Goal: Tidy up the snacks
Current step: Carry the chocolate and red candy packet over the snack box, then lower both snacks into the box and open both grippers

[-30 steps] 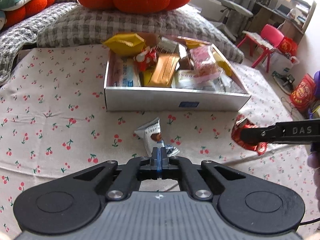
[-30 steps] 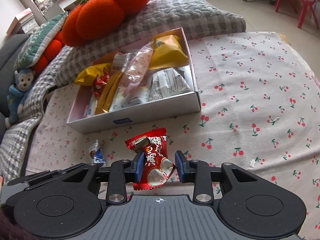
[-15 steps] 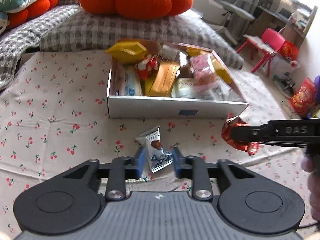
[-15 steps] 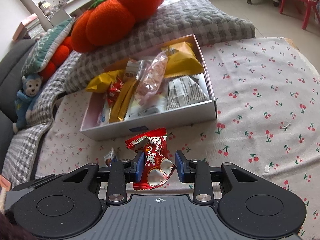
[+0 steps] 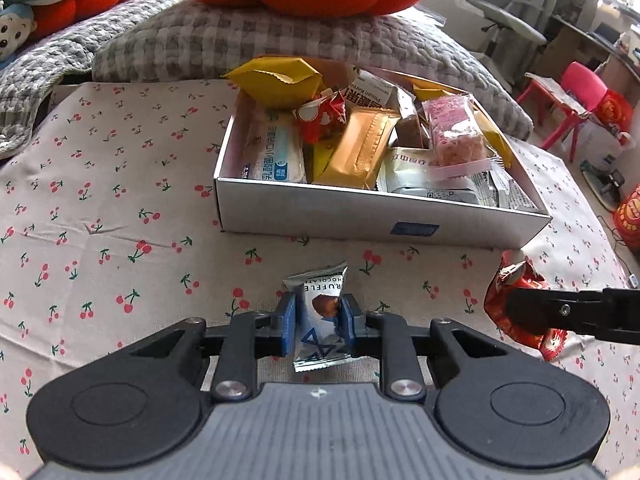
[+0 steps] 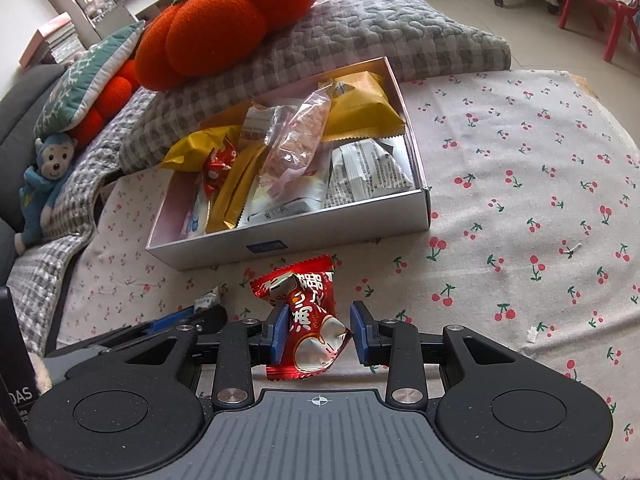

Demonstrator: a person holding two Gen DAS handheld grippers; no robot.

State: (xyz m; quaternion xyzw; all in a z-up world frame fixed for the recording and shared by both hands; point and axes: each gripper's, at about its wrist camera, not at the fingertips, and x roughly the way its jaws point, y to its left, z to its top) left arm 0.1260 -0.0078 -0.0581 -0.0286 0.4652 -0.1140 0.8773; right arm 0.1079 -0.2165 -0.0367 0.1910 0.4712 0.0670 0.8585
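The left claw [image 5: 319, 317] grips a silver packet [image 5: 321, 320] printed "TRUFFLE CHOCOLATE", the first letter half hidden by a fold, held above the cherry-print cloth [image 5: 100, 216] just in front of the white box [image 5: 384, 216] of snacks. The right claw [image 6: 319, 334] clamps a red wrapper [image 6: 308, 320] bearing Chinese characters and a cat figure, also in front of the box. The box's blue front label [image 5: 414, 229] is too small to read; "DAS" shows at the right view's left edge, cut off.
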